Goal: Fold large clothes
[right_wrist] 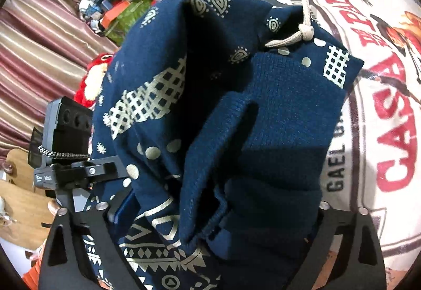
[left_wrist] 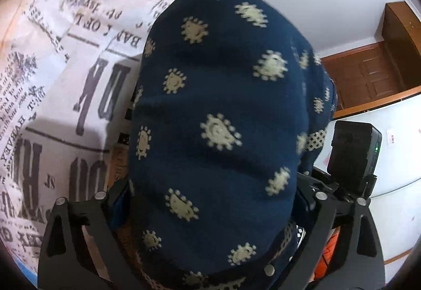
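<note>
A navy blue sweater (left_wrist: 215,116) with cream sun-like motifs fills the left wrist view and drapes over my left gripper (left_wrist: 210,211), whose fingertips are hidden under the cloth. In the right wrist view the same navy garment (right_wrist: 210,118), with cream grid and dot prints, a ribbed cuff (right_wrist: 284,116) and a cream drawstring (right_wrist: 302,32), is bunched over my right gripper (right_wrist: 210,224). Both grippers appear closed on the fabric and hold it above a printed bedcover (left_wrist: 65,66).
The bedcover with newspaper print and red lettering (right_wrist: 389,132) lies below. A pile of toys and boxes (right_wrist: 118,13) sits by a striped curtain (right_wrist: 39,53). A wooden door (left_wrist: 368,74) and a white surface (left_wrist: 394,158) are to the right.
</note>
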A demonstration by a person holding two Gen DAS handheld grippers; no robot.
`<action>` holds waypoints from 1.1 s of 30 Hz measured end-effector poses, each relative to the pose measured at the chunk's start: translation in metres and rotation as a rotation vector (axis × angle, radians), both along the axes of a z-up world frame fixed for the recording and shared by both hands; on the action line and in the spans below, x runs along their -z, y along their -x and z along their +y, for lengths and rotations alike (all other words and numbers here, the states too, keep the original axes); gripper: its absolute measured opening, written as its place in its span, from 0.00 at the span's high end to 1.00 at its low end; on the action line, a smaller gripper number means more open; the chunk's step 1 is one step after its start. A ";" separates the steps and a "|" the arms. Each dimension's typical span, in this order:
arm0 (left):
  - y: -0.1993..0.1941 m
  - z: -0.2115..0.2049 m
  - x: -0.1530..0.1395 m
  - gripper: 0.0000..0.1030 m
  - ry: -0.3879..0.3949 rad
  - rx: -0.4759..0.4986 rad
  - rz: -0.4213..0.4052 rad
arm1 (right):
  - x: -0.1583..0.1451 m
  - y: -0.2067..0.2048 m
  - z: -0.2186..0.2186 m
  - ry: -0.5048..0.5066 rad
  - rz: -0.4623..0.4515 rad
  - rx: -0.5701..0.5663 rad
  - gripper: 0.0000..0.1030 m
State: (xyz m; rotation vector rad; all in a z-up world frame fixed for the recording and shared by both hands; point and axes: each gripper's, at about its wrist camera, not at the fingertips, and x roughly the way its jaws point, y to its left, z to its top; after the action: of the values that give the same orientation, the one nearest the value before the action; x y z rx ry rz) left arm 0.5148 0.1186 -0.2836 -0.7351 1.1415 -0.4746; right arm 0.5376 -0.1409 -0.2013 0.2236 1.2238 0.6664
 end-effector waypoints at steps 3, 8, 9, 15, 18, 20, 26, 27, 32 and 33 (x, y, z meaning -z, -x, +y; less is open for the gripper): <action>0.005 -0.001 -0.007 0.16 -0.006 -0.015 -0.012 | -0.001 0.005 -0.006 -0.048 -0.006 -0.008 0.32; 0.019 -0.004 -0.031 0.24 -0.050 -0.015 -0.053 | -0.014 0.015 0.002 -0.070 -0.031 -0.055 0.53; 0.022 -0.004 -0.037 0.24 -0.055 -0.013 -0.059 | -0.017 0.018 0.003 -0.071 -0.038 -0.062 0.54; 0.044 -0.003 -0.088 0.26 -0.111 -0.014 -0.120 | -0.041 0.035 0.012 -0.103 -0.048 -0.078 0.55; 0.056 -0.002 -0.116 0.26 -0.125 -0.024 -0.164 | -0.067 0.049 0.018 -0.122 -0.078 -0.085 0.55; 0.070 0.002 -0.139 0.26 -0.131 -0.037 -0.196 | -0.084 0.061 0.017 -0.131 -0.103 -0.092 0.55; 0.113 0.027 -0.187 0.26 -0.144 -0.082 -0.269 | -0.142 0.102 0.038 -0.133 -0.197 -0.120 0.55; 0.116 0.031 -0.190 0.26 -0.148 -0.089 -0.275 | -0.149 0.108 0.041 -0.134 -0.207 -0.126 0.55; 0.152 0.061 -0.207 0.26 -0.150 -0.138 -0.281 | -0.176 0.138 0.072 -0.135 -0.231 -0.160 0.55; 0.160 0.068 -0.208 0.26 -0.150 -0.144 -0.278 | -0.178 0.143 0.079 -0.135 -0.233 -0.165 0.55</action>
State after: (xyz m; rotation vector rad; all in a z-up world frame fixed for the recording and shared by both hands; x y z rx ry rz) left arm 0.3552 0.1866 -0.0761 -0.5953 0.8473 -0.3527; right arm 0.3945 -0.0618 -0.0231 0.1524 0.9817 0.8945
